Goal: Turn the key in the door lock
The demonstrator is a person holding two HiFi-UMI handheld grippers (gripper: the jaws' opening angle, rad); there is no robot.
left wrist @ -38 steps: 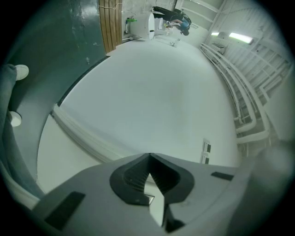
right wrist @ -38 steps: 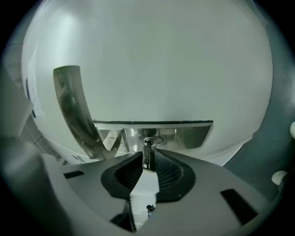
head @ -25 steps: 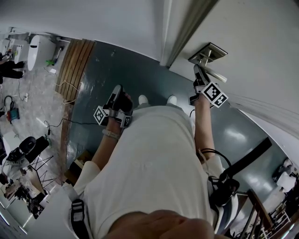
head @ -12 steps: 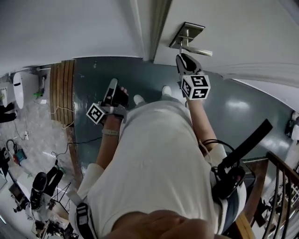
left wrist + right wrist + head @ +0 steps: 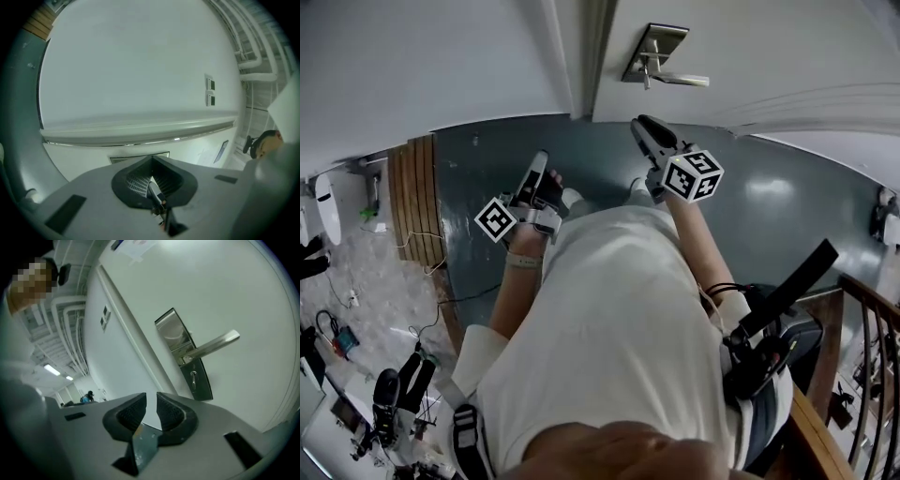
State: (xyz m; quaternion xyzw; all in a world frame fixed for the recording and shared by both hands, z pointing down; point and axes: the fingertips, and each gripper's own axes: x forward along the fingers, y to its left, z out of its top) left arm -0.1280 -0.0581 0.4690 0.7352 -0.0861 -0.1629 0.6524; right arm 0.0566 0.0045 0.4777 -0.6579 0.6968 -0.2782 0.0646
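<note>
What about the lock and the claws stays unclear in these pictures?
Key: right gripper view; the small shape on the lock plate is too small to name.
Right claw gap: head view; its own body covers it.
Lock: left gripper view; outside the frame, only wall shows.

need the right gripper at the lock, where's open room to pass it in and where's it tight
Open air lies between the right gripper and the door, and the door face is bare past the tip of the lever handle. It is tight at the lock plate, where the lever handle juts out across it.
</note>
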